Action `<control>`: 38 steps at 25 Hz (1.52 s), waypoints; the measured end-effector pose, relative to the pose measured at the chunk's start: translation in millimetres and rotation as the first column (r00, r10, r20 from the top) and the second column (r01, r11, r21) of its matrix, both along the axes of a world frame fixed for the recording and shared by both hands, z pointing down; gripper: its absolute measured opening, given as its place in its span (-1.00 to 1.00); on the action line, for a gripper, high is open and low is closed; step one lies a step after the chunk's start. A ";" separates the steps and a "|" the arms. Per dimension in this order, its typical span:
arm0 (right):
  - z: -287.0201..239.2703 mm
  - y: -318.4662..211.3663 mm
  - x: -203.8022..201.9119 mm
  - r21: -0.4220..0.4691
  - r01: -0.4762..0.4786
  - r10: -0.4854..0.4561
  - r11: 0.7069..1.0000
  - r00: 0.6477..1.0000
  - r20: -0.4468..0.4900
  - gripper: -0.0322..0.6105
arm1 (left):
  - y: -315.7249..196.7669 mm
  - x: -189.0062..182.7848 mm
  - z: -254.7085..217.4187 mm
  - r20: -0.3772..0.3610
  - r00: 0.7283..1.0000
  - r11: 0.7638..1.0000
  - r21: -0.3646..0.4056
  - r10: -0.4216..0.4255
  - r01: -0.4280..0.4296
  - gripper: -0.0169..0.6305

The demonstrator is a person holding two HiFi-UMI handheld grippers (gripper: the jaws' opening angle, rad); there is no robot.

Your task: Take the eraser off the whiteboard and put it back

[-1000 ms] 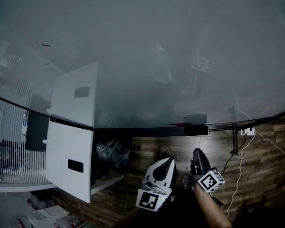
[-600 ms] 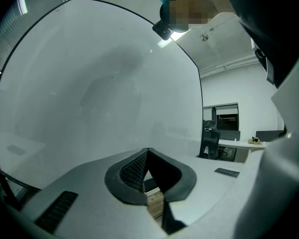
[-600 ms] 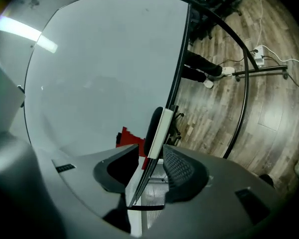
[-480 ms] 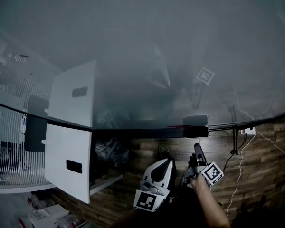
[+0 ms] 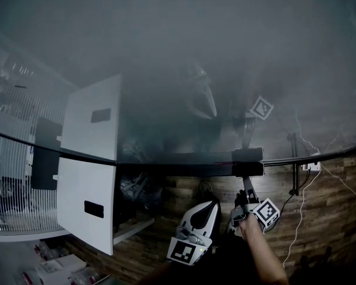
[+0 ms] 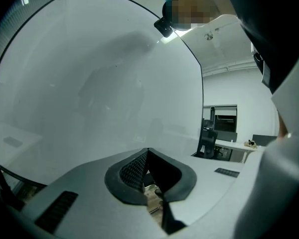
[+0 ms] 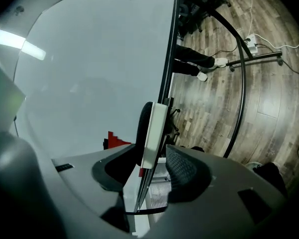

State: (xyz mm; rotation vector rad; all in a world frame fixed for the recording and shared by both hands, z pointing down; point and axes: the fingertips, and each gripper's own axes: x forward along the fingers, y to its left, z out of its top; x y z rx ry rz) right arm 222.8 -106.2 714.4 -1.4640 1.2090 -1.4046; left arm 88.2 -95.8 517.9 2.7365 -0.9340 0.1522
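Eraser (image 7: 154,128): on whiteboard (image 7: 99,73) lower edge, between right gripper (image 7: 153,167) jaws, just opening wide, pads clear. Left gripper (image 6: 148,158) pressed together, empty. Red patch (image 7: 117,139) beside eraser; power strip (image 7: 250,42) on wood floor (image 7: 269,98).

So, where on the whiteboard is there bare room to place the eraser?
The whiteboard is bare almost everywhere: the wide stretch between the white panel and the eraser, and all above them. It is crowded only at the bottom edge, where the eraser and a red patch sit close.
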 end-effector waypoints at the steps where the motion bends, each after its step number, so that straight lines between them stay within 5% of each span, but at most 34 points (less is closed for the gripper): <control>1: 1.0 -1.2 0.0 0.000 -0.003 0.003 1.000 1.000 0.013 -0.36 | -0.6 0.3 0.0 0.000 1.000 1.000 0.002 0.005 -0.005 -0.92; 27: 1.8 -1.4 1.8 -0.041 -0.016 0.019 0.999 0.998 0.055 -0.47 | -13.1 0.2 2.2 0.015 1.000 1.000 0.015 -0.009 0.009 -0.92; 38: -16.8 2.2 7.4 0.000 0.013 -0.013 1.000 1.000 -0.009 -0.47 | -8.1 0.1 -3.3 0.004 1.000 0.999 0.015 -0.029 0.029 -0.92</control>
